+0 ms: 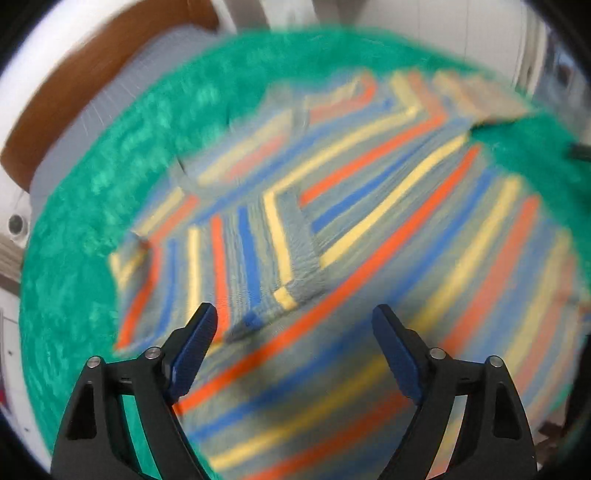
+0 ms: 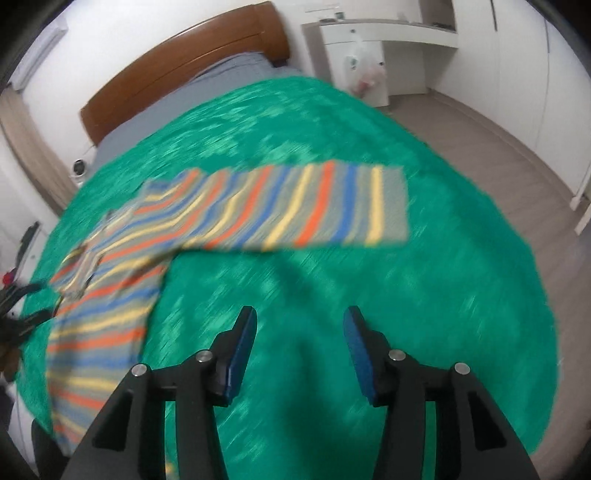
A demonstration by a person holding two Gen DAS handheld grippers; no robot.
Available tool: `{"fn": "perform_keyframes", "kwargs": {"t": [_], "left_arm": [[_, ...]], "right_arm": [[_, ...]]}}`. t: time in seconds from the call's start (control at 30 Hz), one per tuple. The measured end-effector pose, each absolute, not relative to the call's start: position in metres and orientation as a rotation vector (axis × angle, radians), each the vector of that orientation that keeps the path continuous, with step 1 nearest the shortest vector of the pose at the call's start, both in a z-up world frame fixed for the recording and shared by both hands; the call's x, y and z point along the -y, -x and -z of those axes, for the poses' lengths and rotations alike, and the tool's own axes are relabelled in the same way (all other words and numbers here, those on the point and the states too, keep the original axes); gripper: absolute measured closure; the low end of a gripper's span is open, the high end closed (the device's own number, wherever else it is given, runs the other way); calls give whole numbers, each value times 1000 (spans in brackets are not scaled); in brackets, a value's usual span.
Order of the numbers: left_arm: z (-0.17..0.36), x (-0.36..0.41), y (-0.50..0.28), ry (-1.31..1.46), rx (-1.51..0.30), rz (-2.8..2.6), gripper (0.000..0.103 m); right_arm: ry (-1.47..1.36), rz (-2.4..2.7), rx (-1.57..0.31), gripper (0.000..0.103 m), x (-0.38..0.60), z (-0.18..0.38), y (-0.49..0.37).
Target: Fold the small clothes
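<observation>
A striped knit sweater in grey, orange, blue and yellow lies spread on a green fuzzy blanket. One sleeve is folded across its body. My left gripper hovers open and empty just above the sweater near that sleeve's cuff. In the right wrist view the sweater lies to the left, with its other sleeve stretched out to the right. My right gripper is open and empty over bare blanket, nearer than that sleeve. Both views are motion-blurred.
The blanket covers a bed with a wooden headboard and grey sheet. A white desk and a plastic bag stand beyond the bed. Wood floor lies to the right. Dark objects sit at the left edge.
</observation>
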State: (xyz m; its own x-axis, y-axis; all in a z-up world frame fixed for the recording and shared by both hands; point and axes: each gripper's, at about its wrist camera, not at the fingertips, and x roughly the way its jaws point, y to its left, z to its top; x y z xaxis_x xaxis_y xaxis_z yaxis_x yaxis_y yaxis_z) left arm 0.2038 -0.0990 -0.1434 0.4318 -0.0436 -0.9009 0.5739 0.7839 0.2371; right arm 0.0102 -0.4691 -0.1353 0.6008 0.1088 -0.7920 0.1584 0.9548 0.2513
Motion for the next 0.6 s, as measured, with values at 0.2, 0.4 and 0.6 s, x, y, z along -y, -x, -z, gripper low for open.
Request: {"fn": "perform_keyframes", "kwargs": {"t": [0.2, 0.4, 0.6], "left_arm": [[134, 29, -239, -89, -1106, 366, 96], [89, -133, -208, 307, -947, 31, 97], [113, -251, -166, 432, -946, -340, 98]], "right_arm": [[-280, -19, -925, 54, 429, 144, 21], [-265, -47, -899, 54, 410, 139, 23], [-257, -85, -904, 54, 391, 137, 20]]}}
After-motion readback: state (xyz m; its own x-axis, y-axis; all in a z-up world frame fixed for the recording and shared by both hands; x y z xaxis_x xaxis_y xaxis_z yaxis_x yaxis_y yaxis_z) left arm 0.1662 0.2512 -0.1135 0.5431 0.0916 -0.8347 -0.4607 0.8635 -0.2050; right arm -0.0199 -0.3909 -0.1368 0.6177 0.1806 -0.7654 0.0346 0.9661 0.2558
